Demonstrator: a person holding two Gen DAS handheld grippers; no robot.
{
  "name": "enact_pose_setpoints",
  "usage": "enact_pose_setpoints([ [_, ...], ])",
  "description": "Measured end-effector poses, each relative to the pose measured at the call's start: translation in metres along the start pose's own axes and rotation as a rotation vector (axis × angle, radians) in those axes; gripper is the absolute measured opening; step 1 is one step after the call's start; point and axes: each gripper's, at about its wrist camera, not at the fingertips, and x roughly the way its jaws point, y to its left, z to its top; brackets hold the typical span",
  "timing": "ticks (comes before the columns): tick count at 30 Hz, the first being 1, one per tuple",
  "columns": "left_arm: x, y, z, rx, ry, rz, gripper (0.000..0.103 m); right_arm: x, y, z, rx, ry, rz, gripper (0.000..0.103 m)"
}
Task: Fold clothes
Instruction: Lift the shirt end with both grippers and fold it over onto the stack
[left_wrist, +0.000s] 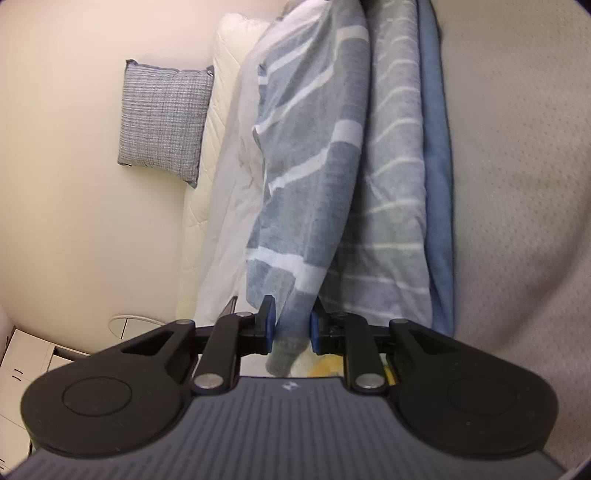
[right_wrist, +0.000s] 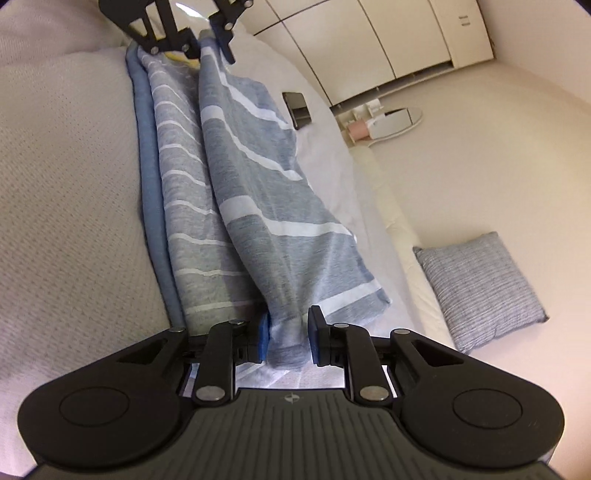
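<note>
Left wrist view: left gripper (left_wrist: 291, 326) stands slightly apart around one end of the striped garment (left_wrist: 306, 177), pads not pressing. Right gripper (right_wrist: 287, 341) likewise brackets the other end, loosely. Garment stretches across the bed (right_wrist: 66, 184).

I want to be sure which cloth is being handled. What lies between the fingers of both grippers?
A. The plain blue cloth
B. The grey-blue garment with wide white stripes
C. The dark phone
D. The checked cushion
B: the garment with wide white stripes runs from between the fingers of the right gripper up to the left gripper.
</note>
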Motion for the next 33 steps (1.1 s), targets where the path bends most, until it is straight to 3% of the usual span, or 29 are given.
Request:
enact_pose_setpoints([
  [1, 0.002, 0.000, -0.001, 0.008, 0.007, -0.006, 0.009, 0.000, -0.001, -0.001, -0.002, -0.001, -0.002, 0.017],
  [3, 0.005, -0.001, -0.002, 0.024, 0.021, -0.018, 0.006, -0.001, -0.004, -0.002, -0.002, 0.000, -0.004, 0.003],
  [9, -0.012, 0.013, -0.003, -0.044, 0.029, 0.032, 0.005, -0.010, -0.017, 0.002, -0.006, -0.011, -0.014, 0.001],
  [12, -0.032, -0.004, -0.007, -0.051, 0.026, 0.007, 0.005, -0.035, -0.022, 0.005, 0.040, -0.031, -0.035, 0.002],
  [16, -0.031, -0.029, -0.011, -0.042, 0.043, -0.042, 0.006, -0.029, 0.010, -0.006, -0.042, 0.017, 0.032, 0.001],
  [19, -0.033, -0.026, -0.016, -0.072, 0.042, -0.028, 0.009, -0.026, 0.019, -0.006, -0.077, 0.032, 0.016, 0.010],
  [21, -0.037, -0.024, -0.021, -0.085, 0.037, -0.021, 0.010, -0.033, 0.013, -0.005, -0.042, 0.025, 0.009, 0.023],
  [25, -0.040, -0.022, -0.026, -0.100, 0.035, -0.015, 0.009, -0.039, 0.009, -0.008, -0.015, 0.022, -0.005, 0.026],
  [28, -0.041, -0.021, -0.027, -0.110, 0.030, -0.012, 0.004, -0.036, 0.013, -0.007, -0.013, 0.026, 0.007, 0.016],
  [29, -0.041, -0.020, -0.028, -0.112, 0.028, -0.010, 0.003, -0.034, 0.014, -0.006, -0.007, 0.033, 0.018, 0.000],
  [33, -0.048, -0.025, -0.029, -0.105, 0.026, -0.024, 0.003, -0.034, 0.011, -0.003, 0.025, 0.030, 0.015, 0.000],
])
